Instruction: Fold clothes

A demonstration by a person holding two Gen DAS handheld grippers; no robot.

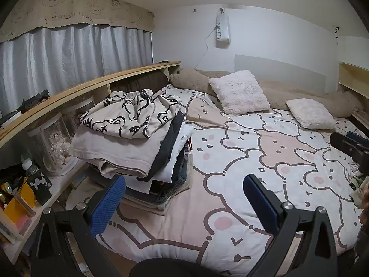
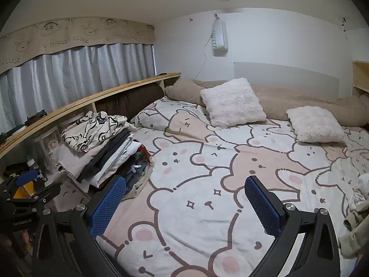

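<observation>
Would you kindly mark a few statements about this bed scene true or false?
1. Both grippers, left and right, hold clothing. False: both are open and empty.
2. A black-and-white printed garment tops the pile of folded clothes. True.
3. Two fluffy white pillows lie on the bear-print bedspread. True.
4. The pile sits at the bed's right side. False: it sits left, beside the wooden shelf.
</observation>
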